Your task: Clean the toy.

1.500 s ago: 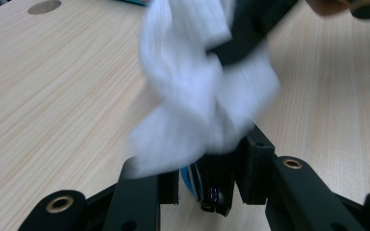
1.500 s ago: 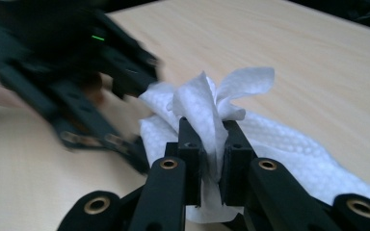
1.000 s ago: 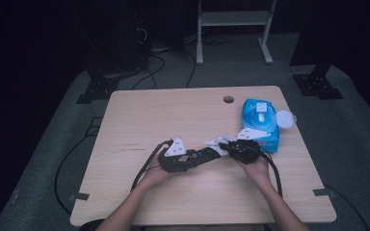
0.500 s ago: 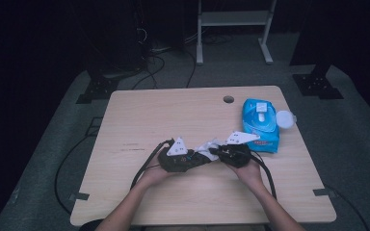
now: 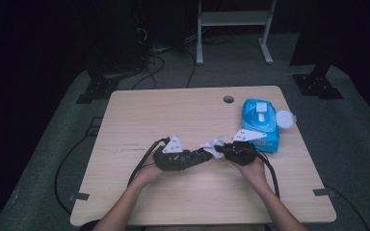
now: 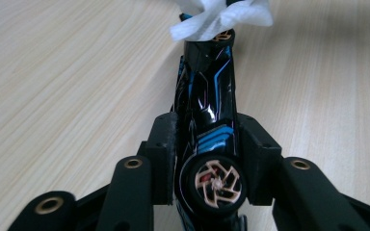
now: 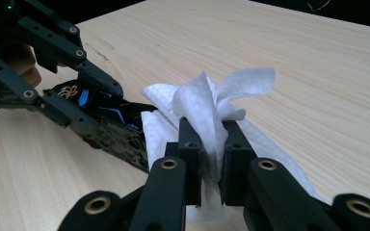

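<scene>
— Grippers first: how many, and what is each doing?

— Two. The left gripper (image 5: pixel 200 157) is clamped on one black toy car (image 6: pixel 207 115), a glossy thing with blue stripes and copper-spoked wheels; its jaws press the car's sides near the rear wheel. The right gripper (image 5: pixel 221 148) is pinched together on one white wipe (image 7: pixel 207 108), with the crumpled cloth bunched up between and above its jaws.

— Where do car and wipe sit against each other?

— The wipe touches the far end of the car. From the left gripper view the cloth covers the nose, just over a front wheel. From the right gripper view the car (image 7: pixel 108 120) lies to the left, with the wipe against its near end. From above, both meet near the middle of the table (image 5: pixel 149 115), a little toward the person's edge, and the car is held just above the wood.

— Anything else on the table?

— One blue pack of wipes (image 5: pixel 260 122) at the right, far side, with one round white lid (image 5: pixel 285 119) flipped open beside it. One small round hole (image 5: pixel 228 99) sits in the tabletop near the far edge.

— Hands?

— Two forearms come in from below, one per gripper, and a black cable trails from each.

— Surface and room?

— Pale wood grain, one rectangular top. Grey floor around it, cables running across, a white frame (image 5: pixel 233 29) at the back, and dark stands on both sides. The room is dim beyond that.
</scene>
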Motion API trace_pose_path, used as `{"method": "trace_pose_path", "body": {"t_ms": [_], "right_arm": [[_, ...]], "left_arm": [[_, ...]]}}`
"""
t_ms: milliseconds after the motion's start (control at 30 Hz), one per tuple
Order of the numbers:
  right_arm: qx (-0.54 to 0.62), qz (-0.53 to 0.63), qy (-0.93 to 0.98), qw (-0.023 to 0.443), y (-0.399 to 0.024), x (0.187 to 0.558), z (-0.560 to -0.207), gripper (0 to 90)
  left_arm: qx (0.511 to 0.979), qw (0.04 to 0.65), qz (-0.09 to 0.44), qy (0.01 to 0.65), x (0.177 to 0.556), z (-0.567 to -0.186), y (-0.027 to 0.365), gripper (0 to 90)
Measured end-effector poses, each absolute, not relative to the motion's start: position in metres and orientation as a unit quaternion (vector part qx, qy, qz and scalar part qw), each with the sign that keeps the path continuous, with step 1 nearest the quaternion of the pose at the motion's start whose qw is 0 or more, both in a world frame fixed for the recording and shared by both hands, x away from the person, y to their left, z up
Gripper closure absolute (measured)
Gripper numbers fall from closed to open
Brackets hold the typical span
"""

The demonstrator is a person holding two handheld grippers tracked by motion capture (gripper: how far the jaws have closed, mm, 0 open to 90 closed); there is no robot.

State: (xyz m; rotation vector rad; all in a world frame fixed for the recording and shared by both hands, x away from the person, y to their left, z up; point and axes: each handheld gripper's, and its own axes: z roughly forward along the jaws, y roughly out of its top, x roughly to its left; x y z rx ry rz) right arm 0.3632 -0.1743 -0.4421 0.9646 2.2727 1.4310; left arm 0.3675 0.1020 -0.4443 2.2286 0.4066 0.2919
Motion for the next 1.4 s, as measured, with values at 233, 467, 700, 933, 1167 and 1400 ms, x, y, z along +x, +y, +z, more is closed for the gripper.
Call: {"method": "trace_pose_path", "body": {"t_ms": [233, 467, 700, 933, 1167, 1400], "right_arm": [[0.342, 0.507, 0.777, 0.152, -0.185, 0.363, -0.433, 81.3], [0.353, 0.505, 0.776, 0.137, -0.189, 0.366, -0.440, 81.3], [0.351, 0.497, 0.784, 0.121, -0.183, 0.368, -0.452, 81.2], [0.340, 0.516, 0.778, 0.113, -0.177, 0.366, -0.446, 81.2], [0.302, 0.566, 0.757, 0.120, -0.168, 0.351, -0.417, 81.3], [0.293, 0.561, 0.760, 0.149, -0.169, 0.346, -0.408, 81.3]], "left_arm": [[0.910, 0.370, 0.115, 0.146, 0.376, -0.436, 0.076, 45.0], [0.935, 0.310, 0.100, 0.138, 0.388, -0.434, 0.047, 42.9], [0.948, 0.266, 0.113, 0.134, 0.392, -0.435, 0.034, 56.1], [0.926, 0.334, 0.108, 0.138, 0.385, -0.424, 0.053, 57.7], [0.900, 0.395, 0.128, 0.134, 0.370, -0.410, 0.065, 57.8], [0.886, 0.425, 0.122, 0.141, 0.364, -0.407, 0.076, 57.9]]}}
